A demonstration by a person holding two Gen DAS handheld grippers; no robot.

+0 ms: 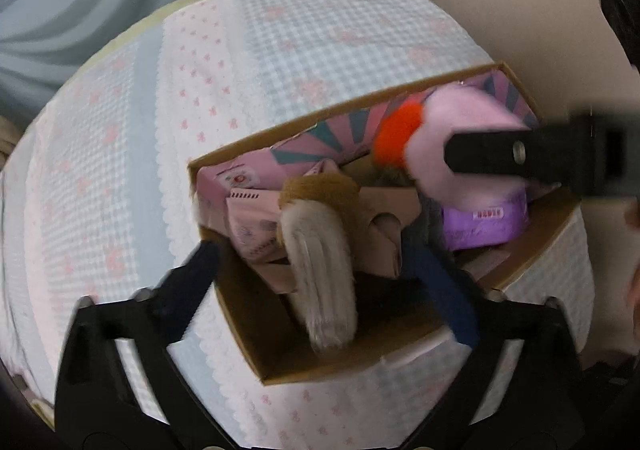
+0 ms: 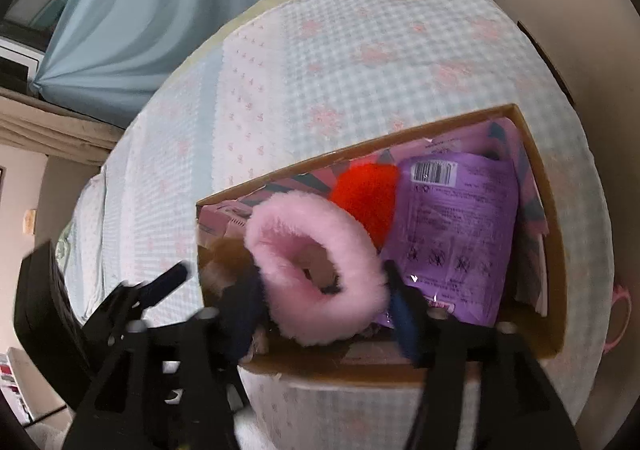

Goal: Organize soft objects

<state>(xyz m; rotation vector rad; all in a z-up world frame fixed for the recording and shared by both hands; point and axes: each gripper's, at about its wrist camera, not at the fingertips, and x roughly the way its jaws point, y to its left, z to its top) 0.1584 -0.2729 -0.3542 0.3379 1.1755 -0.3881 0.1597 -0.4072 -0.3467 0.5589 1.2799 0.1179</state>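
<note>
An open cardboard box sits on a checked bedspread. It holds pink packets, a purple packet, an orange pompom and brown paper. My left gripper is wide open over the box, with a brown and grey furry piece lying loose between its fingers. My right gripper holds a pink fluffy ring over the box, its fingers pressed against the ring's sides. In the left wrist view the right gripper's finger lies across that pink fluff.
The bedspread is pale blue and white with pink flowers. A light blue curtain hangs at the left. A beige wall or headboard is at the right. A pink object lies at the right edge.
</note>
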